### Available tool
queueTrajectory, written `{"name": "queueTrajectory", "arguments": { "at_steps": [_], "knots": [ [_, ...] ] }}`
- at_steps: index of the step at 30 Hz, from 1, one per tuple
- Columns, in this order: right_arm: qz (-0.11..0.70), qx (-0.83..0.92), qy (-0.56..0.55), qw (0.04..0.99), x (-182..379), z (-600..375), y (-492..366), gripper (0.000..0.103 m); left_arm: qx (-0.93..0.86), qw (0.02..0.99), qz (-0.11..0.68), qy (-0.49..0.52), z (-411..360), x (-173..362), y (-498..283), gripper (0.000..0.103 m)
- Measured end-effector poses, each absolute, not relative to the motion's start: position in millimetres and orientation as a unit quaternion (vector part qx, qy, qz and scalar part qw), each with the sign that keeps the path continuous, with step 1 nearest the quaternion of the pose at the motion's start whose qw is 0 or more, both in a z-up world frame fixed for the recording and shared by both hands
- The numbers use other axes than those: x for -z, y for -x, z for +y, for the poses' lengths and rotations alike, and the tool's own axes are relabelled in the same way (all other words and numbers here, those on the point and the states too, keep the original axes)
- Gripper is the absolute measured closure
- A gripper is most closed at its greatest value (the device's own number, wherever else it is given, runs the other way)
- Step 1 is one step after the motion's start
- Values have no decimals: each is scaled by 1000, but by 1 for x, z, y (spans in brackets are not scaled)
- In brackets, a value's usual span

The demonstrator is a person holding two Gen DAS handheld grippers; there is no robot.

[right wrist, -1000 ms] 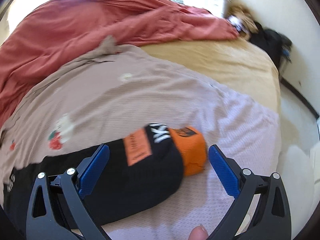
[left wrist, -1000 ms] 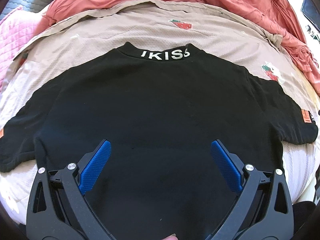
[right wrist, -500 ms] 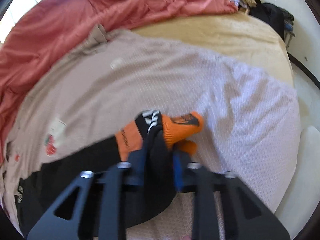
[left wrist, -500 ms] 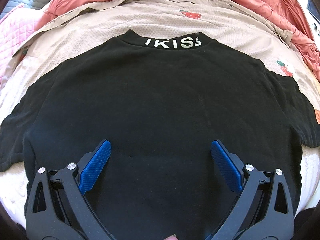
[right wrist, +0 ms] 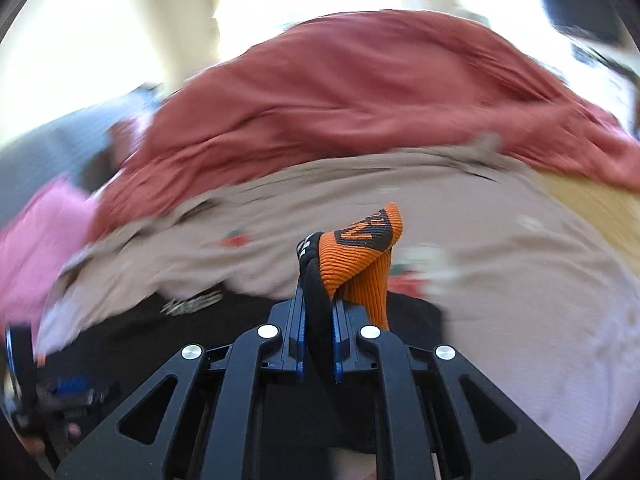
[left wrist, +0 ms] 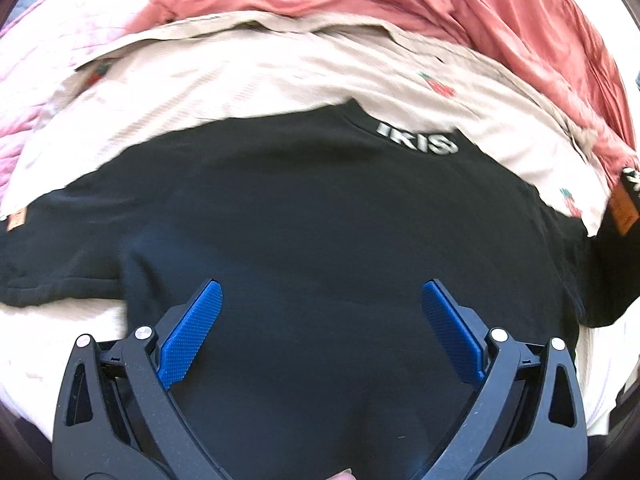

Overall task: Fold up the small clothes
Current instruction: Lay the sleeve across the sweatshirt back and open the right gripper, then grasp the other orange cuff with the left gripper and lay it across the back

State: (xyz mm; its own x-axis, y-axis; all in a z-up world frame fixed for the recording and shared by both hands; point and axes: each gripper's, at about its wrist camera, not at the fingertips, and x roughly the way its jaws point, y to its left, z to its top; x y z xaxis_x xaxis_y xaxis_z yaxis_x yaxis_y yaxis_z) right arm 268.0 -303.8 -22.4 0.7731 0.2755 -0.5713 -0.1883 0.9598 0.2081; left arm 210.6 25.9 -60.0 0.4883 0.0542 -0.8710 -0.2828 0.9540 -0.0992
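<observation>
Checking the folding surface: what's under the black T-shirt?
The black T-shirt lies on a beige strawberry-print sheet, visible past its collar and sleeves. Whatever lies beneath the shirt's middle is covered.

Bright daylight, blown-out white glare top of right wrist view; heavy motion blur there. Left view sharper; fisheye edges bowed, dark corners.
</observation>
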Motion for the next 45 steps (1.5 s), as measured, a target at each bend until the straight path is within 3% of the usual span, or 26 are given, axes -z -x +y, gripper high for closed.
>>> {"name": "queueTrajectory", "arguments": {
  "at_steps": [6,8,10,15,22,28,29,31,33,35,45],
  "knots": [
    [374,-189,67,905,67,-214,-266,91,-125,851,494,128,55,55,-202,9],
    [392,-220,80,890,79,-201,-259,81,-126,849,494,137,61,55,-199,9],
    [398,-272,42,875,78,-200,-258,60,-123,847,495,147,63,55,-199,9],
    [338,-317,-45,885,44,-227,-255,40,-87,846,497,172,54,55,-201,9],
    [377,-158,-23,912,57,-272,-283,40,44,833,504,225,-7,58,-216,9],
    [406,-124,-93,901,71,-303,-293,40,100,792,534,279,-50,80,-245,10],
    [403,-120,-93,902,70,-307,-293,40,93,789,537,283,-54,85,-250,13],
    [399,-115,-98,904,68,-313,-294,40,65,793,535,282,-59,91,-256,30],
    [397,-109,-108,905,67,-320,-293,40,38,803,536,260,-61,93,-261,76],
    [398,-103,-112,905,68,-323,-296,40,32,810,531,246,-61,92,-263,96],
    [405,-73,-117,904,71,-335,-300,40,-3,900,404,165,-3,3,-247,99]
  ]
}}
